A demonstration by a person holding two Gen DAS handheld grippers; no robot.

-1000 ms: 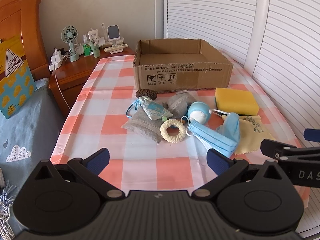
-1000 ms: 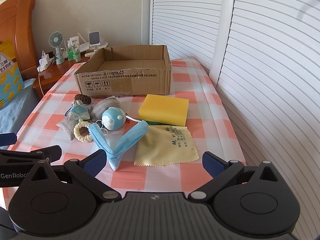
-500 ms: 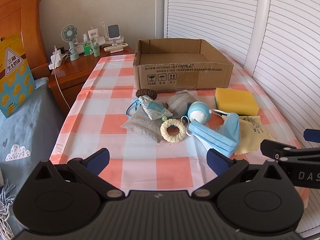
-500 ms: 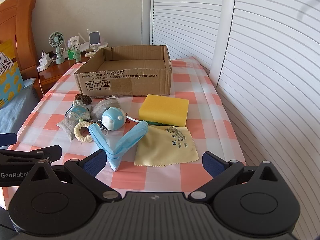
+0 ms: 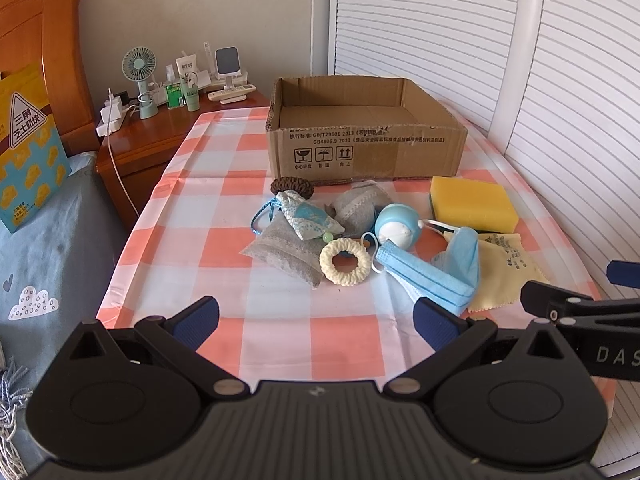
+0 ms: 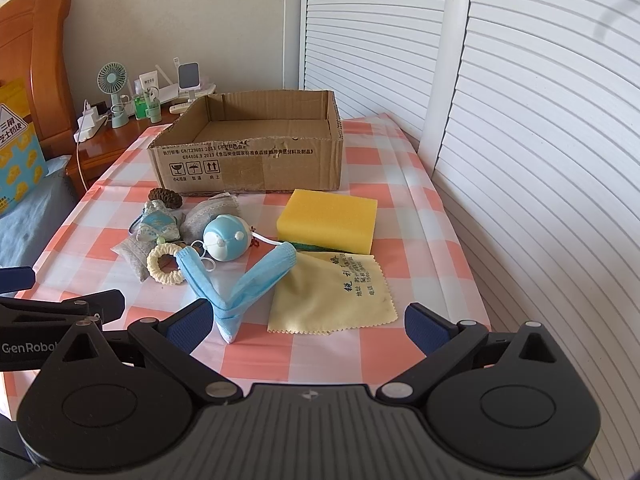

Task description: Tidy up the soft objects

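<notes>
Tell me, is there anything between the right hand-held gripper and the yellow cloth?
Nothing visible. The right hand-held gripper is open and empty; only bare tablecloth lies before the cloth. The mask just overlaps its left edge.

The right claw [image 6: 308,324] hangs wide apart and empty above the near edge of the checked table [image 6: 404,204]. Ahead lie a folded blue face mask [image 6: 240,284], touching a yellow cloth [image 6: 332,296], and a yellow sponge [image 6: 328,220] behind it. An open cardboard box [image 6: 248,160] stands farther back. The left claw's finger [image 6: 92,304] juts in at the left.
</notes>
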